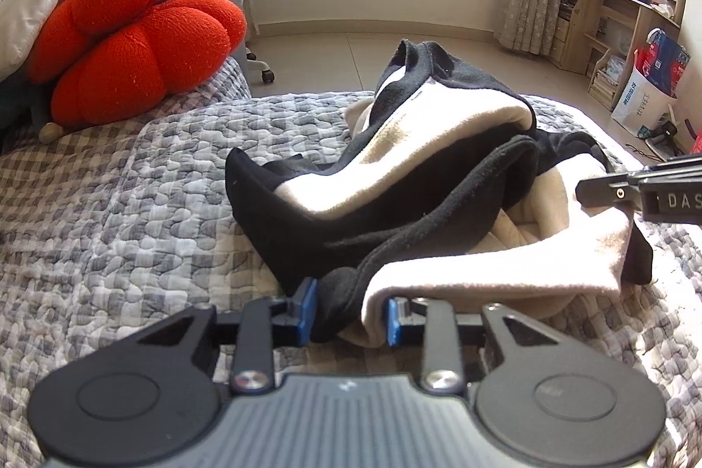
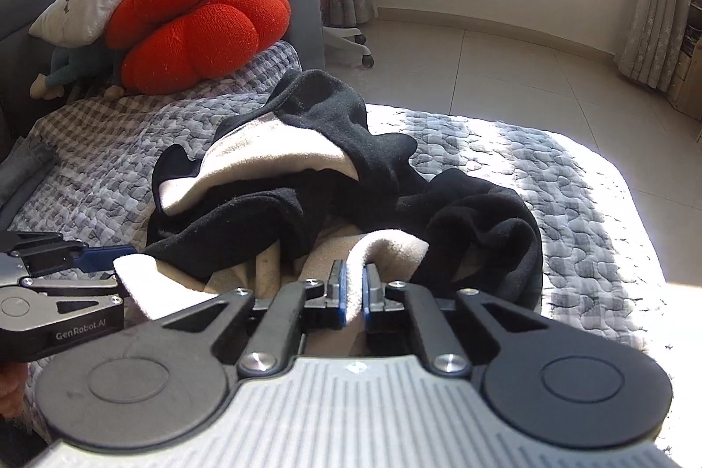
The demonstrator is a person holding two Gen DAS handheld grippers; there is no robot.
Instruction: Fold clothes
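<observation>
While the black-and-cream garment [image 1: 421, 178] lies crumpled mid-quilt [image 1: 131, 205], its cream hem is pinched by left gripper [image 1: 351, 312] and right gripper [image 2: 354, 292], bare quilt seen left.

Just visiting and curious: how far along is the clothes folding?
Barely started. No fold is done: the black and cream garment lies bunched on the quilted bed. In hand: the left gripper and right gripper each pinch a cream edge. Left: spreading it flat and every fold.
</observation>
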